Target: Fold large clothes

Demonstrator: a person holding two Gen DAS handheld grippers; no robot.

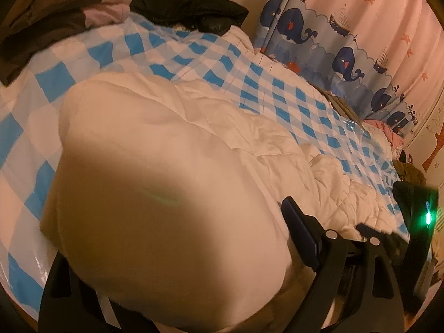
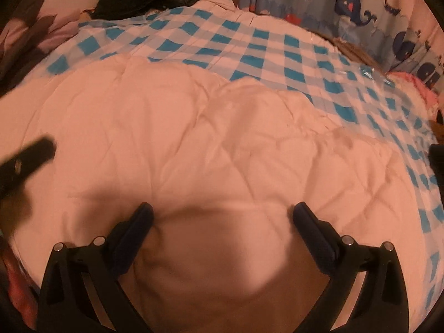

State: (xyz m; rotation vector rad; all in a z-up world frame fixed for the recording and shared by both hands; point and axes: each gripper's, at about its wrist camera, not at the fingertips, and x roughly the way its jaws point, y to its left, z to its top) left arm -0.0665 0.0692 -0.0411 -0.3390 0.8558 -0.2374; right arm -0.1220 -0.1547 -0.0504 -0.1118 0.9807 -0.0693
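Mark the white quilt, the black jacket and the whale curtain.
white quilt [image 2: 208, 138], right wrist view, its flat middle.
black jacket [image 1: 191, 5], left wrist view, its bunched top.
whale curtain [image 1: 344, 61], left wrist view, a whale print.

One white quilted garment [image 2: 194, 127] is lying on one blue-checked sheet [image 2: 249, 41]. Two grippers, left gripper [image 1: 177, 236] and right gripper [image 2: 222, 216], are showing; one whale-print curtain [image 1: 347, 41] is hanging, one black jacket [image 1: 188, 2] is lying behind.
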